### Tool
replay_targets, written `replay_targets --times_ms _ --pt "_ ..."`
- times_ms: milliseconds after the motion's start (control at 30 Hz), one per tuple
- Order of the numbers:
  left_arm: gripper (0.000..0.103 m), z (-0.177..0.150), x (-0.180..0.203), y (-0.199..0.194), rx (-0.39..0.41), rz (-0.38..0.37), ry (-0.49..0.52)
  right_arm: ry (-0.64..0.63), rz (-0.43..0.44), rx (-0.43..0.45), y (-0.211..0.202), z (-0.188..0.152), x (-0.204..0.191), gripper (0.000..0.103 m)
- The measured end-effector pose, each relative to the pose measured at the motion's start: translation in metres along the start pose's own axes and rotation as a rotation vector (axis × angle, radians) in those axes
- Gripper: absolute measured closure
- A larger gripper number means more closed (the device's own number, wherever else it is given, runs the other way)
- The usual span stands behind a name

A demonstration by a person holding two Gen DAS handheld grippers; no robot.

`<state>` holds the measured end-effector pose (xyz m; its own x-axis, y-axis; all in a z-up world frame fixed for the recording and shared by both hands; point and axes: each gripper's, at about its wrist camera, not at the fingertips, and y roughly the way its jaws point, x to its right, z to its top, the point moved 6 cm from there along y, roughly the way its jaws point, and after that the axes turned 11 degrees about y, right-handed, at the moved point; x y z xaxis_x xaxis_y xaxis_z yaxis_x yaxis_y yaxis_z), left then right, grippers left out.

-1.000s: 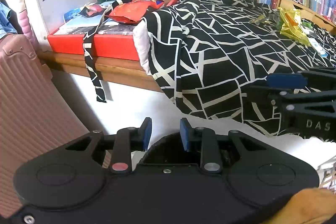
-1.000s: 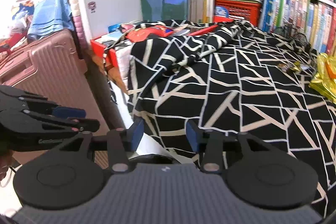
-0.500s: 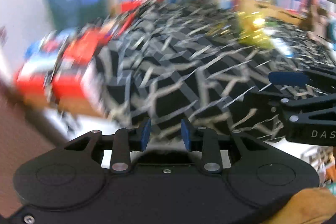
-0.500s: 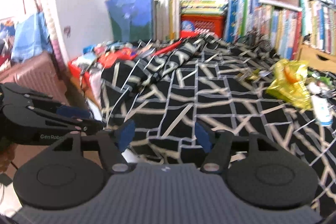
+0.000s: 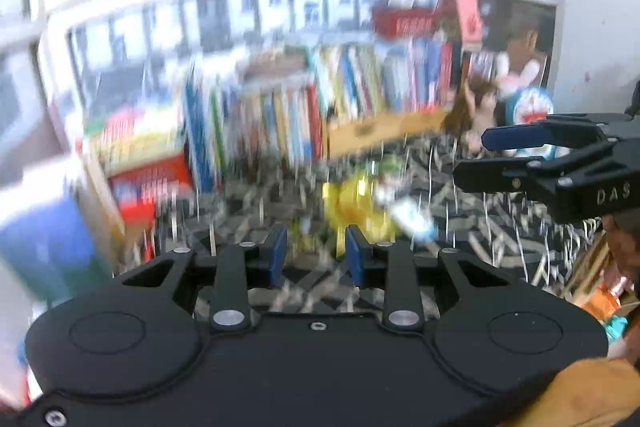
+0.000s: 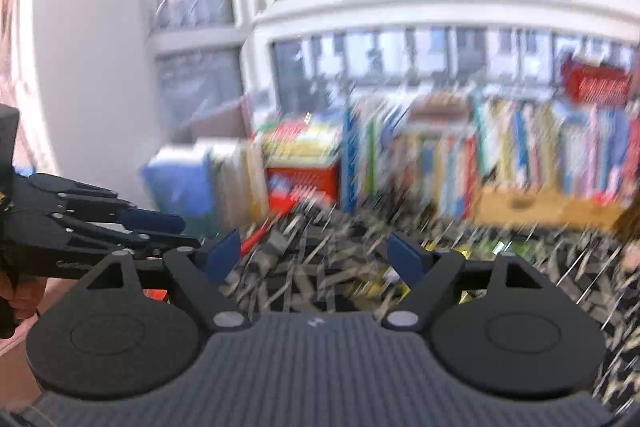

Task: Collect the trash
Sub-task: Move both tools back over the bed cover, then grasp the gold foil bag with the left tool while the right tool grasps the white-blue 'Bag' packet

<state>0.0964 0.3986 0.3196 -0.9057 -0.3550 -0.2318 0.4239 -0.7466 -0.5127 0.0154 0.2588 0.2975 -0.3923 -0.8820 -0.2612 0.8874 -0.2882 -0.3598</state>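
Both pictures are smeared, so slow your hands down first. You cannot aim well while everything streaks.

Your left gripper (image 5: 316, 255) has its blue pads a small way apart, and nothing is between them. Your right gripper (image 6: 314, 255) is opening its jaws wide, and nothing is between them either. So neither one holds any trash yet.

The trash you want looks like the crinkly yellow plastic wrapper (image 5: 352, 205). In the left view it lies on the black cloth with pale zigzag lines (image 5: 460, 211), just past the left pads, at about 12 o'clock from them. A small white and blue thing (image 5: 412, 219) lies just beside it at 3 o'clock; it is too blurry to say what it is. In the right view only bits of yellow (image 6: 394, 285) peek out near the right pad, at about 4 o'clock from the middle of the jaws.

The step now seems to be reaching for that wrapper. Here is how to do it well:

- Pick one gripper for the grab. The right one is already wide, so it may suit a puffy wrapper best.
- Keep the other gripper off to the side. The two are near each other, and they could bump.
- Come down on the wrapper from above, with one pad on each side.
- Take care not to pinch the cloth too. It is soft and could lift with the wrapper.
- Stay away from the row of colourful books (image 5: 360, 95) at 12 o'clock behind it.
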Motion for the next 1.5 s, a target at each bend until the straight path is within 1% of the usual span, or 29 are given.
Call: replay_targets --times_ms 133,200,233,267,333,400,433,500,533,567,600,633,700,733,800,867,967,1000,1033,1067,1100,1133,1167,1233,1300,1333,1367,1433,1500 --pt "0.073 0.075 -0.004 0.010 0.111 0.010 0.056 0.021 -0.009 0.099 -0.007 0.063 0.025 0.015" --pt "0.073 0.107 -0.008 0.018 0.169 0.037 0.087 0.015 -0.008 0.141 -0.006 0.090 0.040 0.014" --pt "0.070 0.123 -0.012 0.028 0.193 0.061 0.103 0.005 -0.011 0.156 -0.003 0.100 0.048 0.012" --pt "0.067 0.133 -0.014 0.039 0.197 0.085 0.107 -0.004 -0.019 0.165 0.000 0.107 0.055 0.011" --pt "0.066 0.144 -0.019 0.073 0.173 0.108 0.093 -0.016 -0.055 0.177 0.016 0.116 0.076 0.004" --pt "0.064 0.140 -0.020 0.113 0.127 0.091 0.069 -0.017 -0.111 0.163 0.035 0.111 0.102 0.000" --pt "0.061 0.133 -0.020 0.137 0.102 0.086 0.046 -0.018 -0.146 0.145 0.047 0.103 0.116 0.000" --pt "0.052 0.112 -0.016 0.180 0.055 0.080 -0.002 -0.011 -0.212 0.090 0.075 0.080 0.147 0.000" --pt "0.036 0.098 -0.014 0.202 0.035 0.065 -0.021 -0.003 -0.239 0.055 0.088 0.066 0.164 0.000" --pt "0.017 0.077 -0.010 0.222 0.026 0.030 -0.035 0.017 -0.250 0.012 0.103 0.048 0.181 0.000" --pt "0.013 0.065 -0.003 0.240 0.025 -0.004 -0.048 0.033 -0.252 -0.026 0.115 0.032 0.194 0.000" --pt "0.012 0.053 0.004 0.253 0.029 -0.031 -0.067 0.052 -0.252 -0.069 0.128 0.014 0.206 0.000" --pt "0.011 0.027 0.018 0.286 -0.027 -0.092 -0.110 0.076 -0.249 -0.135 0.155 -0.021 0.229 0.000" --pt "0.011 0.013 0.025 0.300 -0.053 -0.107 -0.136 0.073 -0.260 -0.166 0.165 -0.036 0.236 0.000" --pt "0.011 -0.008 0.037 0.332 -0.143 -0.113 -0.154 0.024 -0.299 -0.252 0.185 -0.068 0.249 0.000" --pt "0.011 -0.021 0.044 0.361 -0.202 -0.101 -0.149 -0.028 -0.303 -0.296 0.199 -0.089 0.256 0.000" --pt "0.011 -0.025 0.048 0.388 -0.223 -0.108 -0.139 -0.013 -0.255 -0.312 0.214 -0.106 0.265 0.000" --pt "0.011 -0.024 0.051 0.396 -0.225 -0.116 -0.137 0.001 -0.263 -0.330 0.220 -0.111 0.268 0.002" --pt "0.012 -0.021 0.053 0.404 -0.220 -0.128 -0.132 0.015 -0.277 -0.351 0.227 -0.115 0.272 0.007" --pt "0.014 -0.019 0.058 0.409 -0.215 -0.136 -0.122 0.032 -0.286 -0.367 0.232 -0.119 0.275 0.008" --pt "0.017 -0.016 0.061 0.416 -0.204 -0.126 -0.095 0.055 -0.286 -0.373 0.235 -0.121 0.279 0.009" --pt "0.023 -0.011 0.066 0.418 -0.201 -0.104 -0.059 0.082 -0.283 -0.369 0.236 -0.123 0.282 0.009" --pt "0.030 -0.009 0.072 0.422 -0.199 -0.071 0.002 0.105 -0.279 -0.360 0.234 -0.122 0.286 0.009" --pt "0.037 -0.003 0.086 0.427 -0.194 -0.043 0.143 0.137 -0.264 -0.345 0.233 -0.121 0.290 0.009" --pt "0.040 -0.006 0.103 0.431 -0.180 -0.072 0.290 0.140 -0.256 -0.353 0.234 -0.123 0.291 0.009" --pt "0.044 -0.008 0.111 0.433 -0.179 -0.094 0.342 0.137 -0.260 -0.368 0.234 -0.125 0.292 0.009" --pt "0.053 -0.012 0.118 0.435 -0.190 -0.113 0.390 0.136 -0.267 -0.382 0.235 -0.127 0.294 0.009" --pt "0.057 -0.019 0.128 0.441 -0.224 -0.111 0.444 0.140 -0.272 -0.401 0.237 -0.133 0.296 0.009" --pt "0.059 -0.025 0.128 0.448 -0.249 -0.075 0.451 0.165 -0.267 -0.407 0.235 -0.137 0.298 0.009"
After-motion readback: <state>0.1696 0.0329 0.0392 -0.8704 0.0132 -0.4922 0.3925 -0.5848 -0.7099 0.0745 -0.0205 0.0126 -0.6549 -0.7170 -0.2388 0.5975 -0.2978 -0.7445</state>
